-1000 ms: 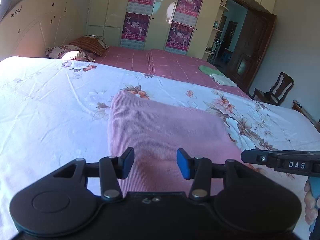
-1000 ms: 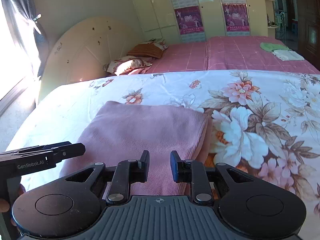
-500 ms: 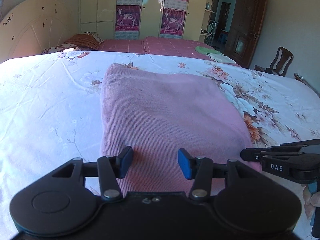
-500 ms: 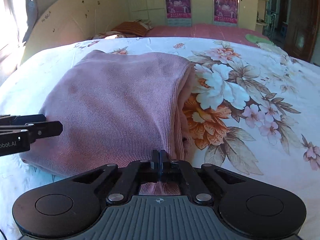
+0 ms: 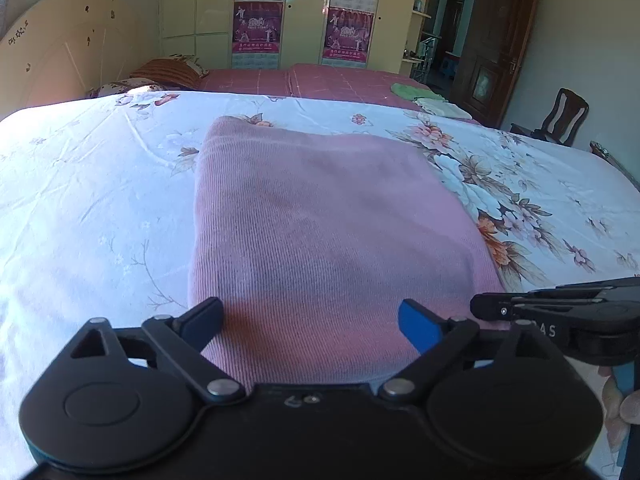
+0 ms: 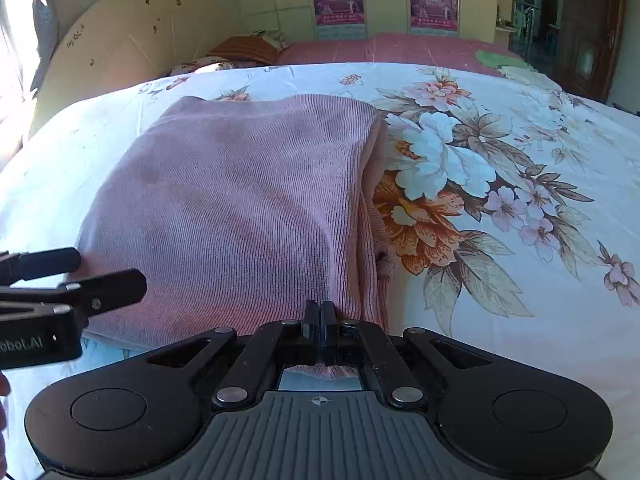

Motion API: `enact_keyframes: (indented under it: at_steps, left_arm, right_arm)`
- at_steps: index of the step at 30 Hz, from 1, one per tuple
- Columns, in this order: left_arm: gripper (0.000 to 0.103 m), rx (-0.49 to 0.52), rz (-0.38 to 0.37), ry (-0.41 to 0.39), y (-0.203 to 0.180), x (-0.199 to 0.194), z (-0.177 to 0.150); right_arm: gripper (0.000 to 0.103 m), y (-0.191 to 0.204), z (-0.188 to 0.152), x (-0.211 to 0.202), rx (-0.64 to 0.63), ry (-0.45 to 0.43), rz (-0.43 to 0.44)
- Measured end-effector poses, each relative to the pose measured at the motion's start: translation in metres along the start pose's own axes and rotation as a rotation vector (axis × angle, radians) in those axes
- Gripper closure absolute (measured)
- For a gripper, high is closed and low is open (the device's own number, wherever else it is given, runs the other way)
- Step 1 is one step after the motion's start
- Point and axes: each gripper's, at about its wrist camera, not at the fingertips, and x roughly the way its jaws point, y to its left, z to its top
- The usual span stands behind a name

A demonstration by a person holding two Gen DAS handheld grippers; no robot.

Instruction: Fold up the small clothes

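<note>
Your pink knit (image 5: 328,232) lies folded into a thick pad near the front edge of the bed (image 5: 80,208), well in from both side edges, with its stacked layers showing along its right side in the right wrist view.

It looks soft, light and ribbed, so it should drape and stretch rather than hold a crease. It should not slip much on the flowered sheet, but the layers may slide over each other. You would do best to take it by the near corners, catching every layer at once.

Your left gripper (image 5: 310,318) has just been opening; its jaws now stand wide over the near edge of the knit, with cloth between them but the pads not pressing on it. Your right gripper (image 6: 320,316) is fully closed at the near right corner; whether it pinches cloth or only rests against it, you cannot tell here.

Readable writing: "AS" on the right gripper in the left view, and mirrored "obot.AI" on the left gripper in the right view. The posters (image 5: 257,34) on the wardrobe are too small to read.
</note>
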Motion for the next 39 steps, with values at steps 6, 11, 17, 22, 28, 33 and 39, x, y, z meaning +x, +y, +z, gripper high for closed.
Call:
enact_keyframes:
  at_steps: [6,11,17,22,28,33,39]
  left_arm:
    - [0.002,-0.051,0.095,0.084,0.002,-0.007,0.003]
    - [0.002,-0.067,0.141,0.017,-0.001,-0.042,0.002]
    - [0.002,-0.032,0.217,-0.055,-0.025,-0.099,-0.006]
    - [0.002,-0.054,0.273,-0.082,-0.049,-0.152,-0.021]
    - [0.002,-0.062,0.356,-0.155,-0.088,-0.223,-0.047]
    - [0.002,-0.094,0.353,-0.195,-0.113,-0.280,-0.068]
    - [0.002,-0.086,0.350,-0.218,-0.139,-0.331,-0.089]
  right_arm:
    - [0.103,-0.003,-0.003,-0.025,0.029,-0.019,0.009]
    - [0.023,-0.012,-0.008,-0.054,0.118,-0.047,0.095]
    - [0.023,-0.007,-0.018,-0.113,0.069,-0.103,0.132]
    - [0.020,-0.007,-0.041,-0.172,0.001,-0.121,0.140]
    - [0.006,-0.008,-0.081,-0.243,-0.078,-0.160,0.164]
    - [0.000,-0.006,-0.117,-0.300,-0.104,-0.222,0.162]
    - [0.000,0.010,-0.158,-0.368,-0.167,-0.377,0.041]
